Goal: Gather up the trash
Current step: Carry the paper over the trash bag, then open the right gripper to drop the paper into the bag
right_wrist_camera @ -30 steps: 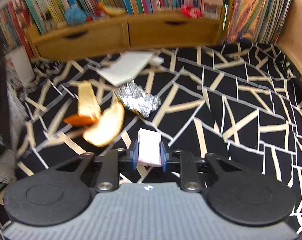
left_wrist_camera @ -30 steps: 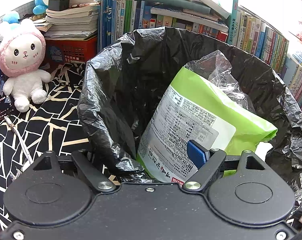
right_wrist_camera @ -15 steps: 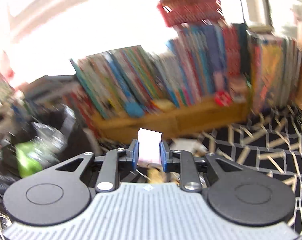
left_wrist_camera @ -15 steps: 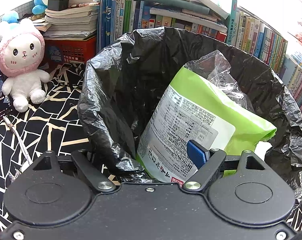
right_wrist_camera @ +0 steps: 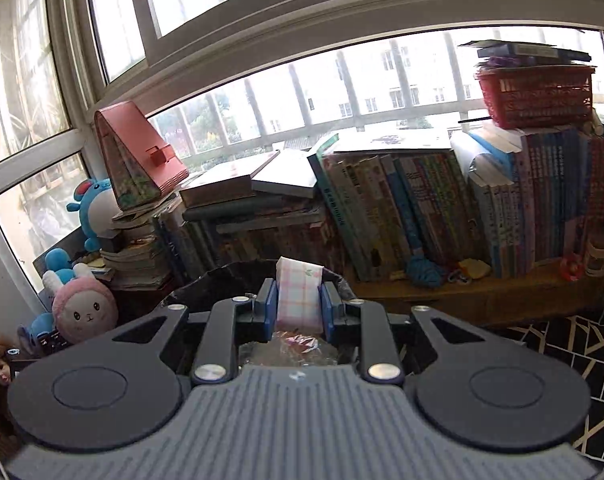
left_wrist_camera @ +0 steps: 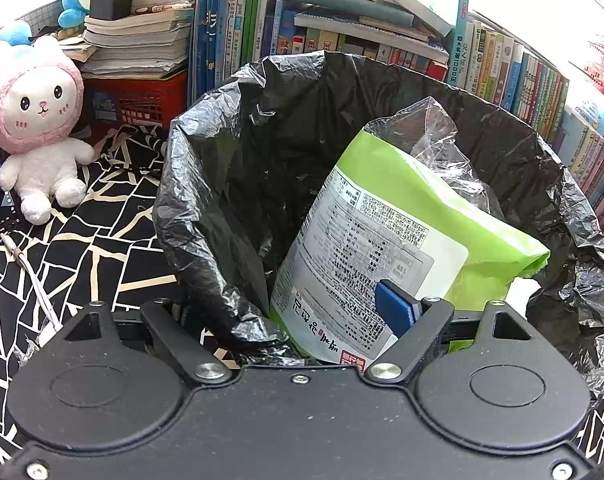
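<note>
in the left wrist view, the left hand-held gripper (left_wrist_camera: 302,316) is clenched on the near rim of the black bin liner (left_wrist_camera: 205,216); one blue pad (left_wrist_camera: 396,308) lies inside the bin against a green-and-white printed packet (left_wrist_camera: 386,236), while the other finger is hidden behind the liner's folded edge. the packet leans upright in the bin, with crumpled clear plastic (left_wrist_camera: 430,136) behind it. beside the bin, a black cloth with cream lines (left_wrist_camera: 81,240) covers the surface, and a white cable (left_wrist_camera: 33,280) lies on it. further back, a pink-hooded white plush rabbit (left_wrist_camera: 37,128) sits in front of a red crate (left_wrist_camera: 141,96), and rows of books (left_wrist_camera: 237,32) stand behind.

in the right wrist view, the right hand-held gripper (right_wrist_camera: 299,308) is clamped on a small pink-checked tissue pack (right_wrist_camera: 299,292), held upright between its blue pads (right_wrist_camera: 267,312). just below the pack, clear plastic and the dark liner rim (right_wrist_camera: 221,274) are seen, so the pack is over the bin. beyond, a wooden shelf (right_wrist_camera: 462,296) carries books (right_wrist_camera: 422,208), a red basket (right_wrist_camera: 536,96) and a window (right_wrist_camera: 342,92).
</note>
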Tool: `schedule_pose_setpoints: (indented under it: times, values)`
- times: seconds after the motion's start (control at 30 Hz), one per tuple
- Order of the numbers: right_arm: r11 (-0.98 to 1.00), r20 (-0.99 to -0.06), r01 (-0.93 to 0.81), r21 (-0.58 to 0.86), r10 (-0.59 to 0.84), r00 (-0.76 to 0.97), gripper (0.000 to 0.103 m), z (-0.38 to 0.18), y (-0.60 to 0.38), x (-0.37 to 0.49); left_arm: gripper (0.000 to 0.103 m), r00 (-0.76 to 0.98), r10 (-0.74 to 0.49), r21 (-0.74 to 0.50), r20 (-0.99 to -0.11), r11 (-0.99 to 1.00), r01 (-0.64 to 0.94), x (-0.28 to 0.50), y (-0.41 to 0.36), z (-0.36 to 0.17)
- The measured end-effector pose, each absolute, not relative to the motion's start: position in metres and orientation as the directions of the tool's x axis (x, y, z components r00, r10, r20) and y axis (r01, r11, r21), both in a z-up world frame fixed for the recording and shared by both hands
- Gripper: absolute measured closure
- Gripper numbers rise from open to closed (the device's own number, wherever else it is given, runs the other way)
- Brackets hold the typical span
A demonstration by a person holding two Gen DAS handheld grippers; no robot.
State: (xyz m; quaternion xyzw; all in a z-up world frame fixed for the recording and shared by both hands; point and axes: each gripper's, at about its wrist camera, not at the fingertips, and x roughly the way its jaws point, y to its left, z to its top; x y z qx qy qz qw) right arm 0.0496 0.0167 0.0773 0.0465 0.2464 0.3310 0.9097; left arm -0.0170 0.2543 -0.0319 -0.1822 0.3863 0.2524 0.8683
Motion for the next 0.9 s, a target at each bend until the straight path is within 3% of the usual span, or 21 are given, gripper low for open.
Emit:
schedule_pose_setpoints:
  times: [0.27, 0.37, 0.47, 0.9]
  values:
    - [0.775, -0.474, -0.581, 0.249, 0.620, 0.625, 0.069, 0.059, 0.041, 0.053, 0.019, 0.584, 0.291, -0.131, -0.758, 0.809, -0.573, -0.020, 0.254, -0.033]
    - [0.779, -0.488, -0.574, 0.252, 0.615, 0.620, 0.053, 0.056, 0.043, 0.055, 0.019, 0.585, 0.290, -0.134, -0.757, 0.808, -0.574, -0.020, 0.254, -0.033]
    - [0.780, -0.486, -0.573, 0.253, 0.614, 0.622, 0.048, 0.057, 0.042, 0.054, 0.019, 0.585, 0.291, -0.134, -0.757, 0.808, -0.574, -0.020, 0.254, -0.033]
    - [0.861, -0.513, -0.450, 0.238, 0.505, 0.694, 0.035, 0.039, -0.005, 0.067, 0.019, 0.584, 0.291, -0.133, -0.757, 0.808, -0.575, -0.020, 0.254, -0.032]
